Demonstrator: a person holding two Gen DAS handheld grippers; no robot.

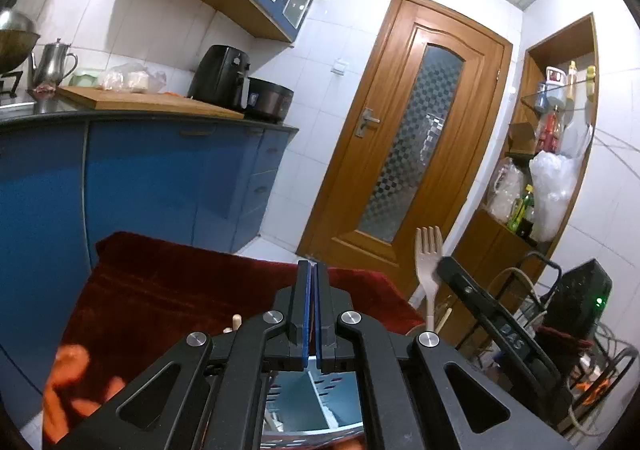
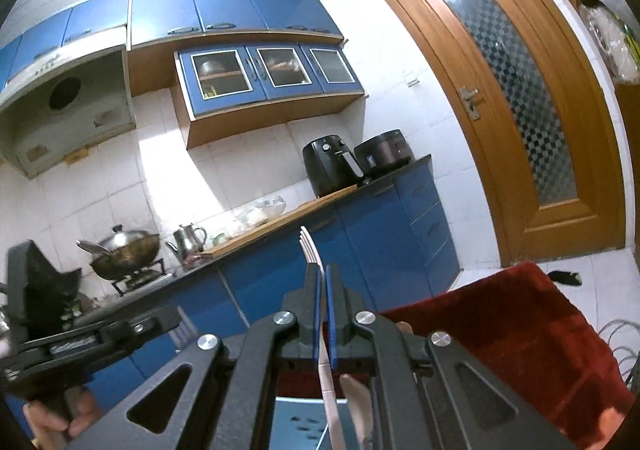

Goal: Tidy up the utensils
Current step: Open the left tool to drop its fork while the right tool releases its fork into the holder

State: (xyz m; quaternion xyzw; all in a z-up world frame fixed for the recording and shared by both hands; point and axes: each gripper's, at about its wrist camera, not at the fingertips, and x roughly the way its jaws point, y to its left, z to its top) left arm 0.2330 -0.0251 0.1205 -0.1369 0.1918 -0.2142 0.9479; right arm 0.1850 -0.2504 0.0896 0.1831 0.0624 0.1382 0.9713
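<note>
My right gripper [image 2: 323,270] is shut on a pale fork [image 2: 310,248]. Its tines stick up past the fingertips and its handle runs down between the jaws. In the left wrist view the same fork [image 1: 428,254] stands upright at the right, with the right gripper [image 1: 460,278] beside it. My left gripper [image 1: 313,266] is shut with nothing in it and hangs over a blue slotted utensil holder [image 1: 336,406] with a divider. That holder [image 2: 296,422] also lies under the right gripper, and another pale utensil [image 2: 360,402] rests there. The left gripper [image 2: 60,334] shows at the left edge.
A dark red cloth [image 1: 180,290] covers the table under the holder. Wooden stick ends [image 1: 236,320] poke up near the left jaws. A blue counter [image 1: 140,169] with a cutting board and air fryer [image 1: 222,75] stands behind, a wooden door [image 1: 408,137] to the right. A hand [image 1: 68,378] is at lower left.
</note>
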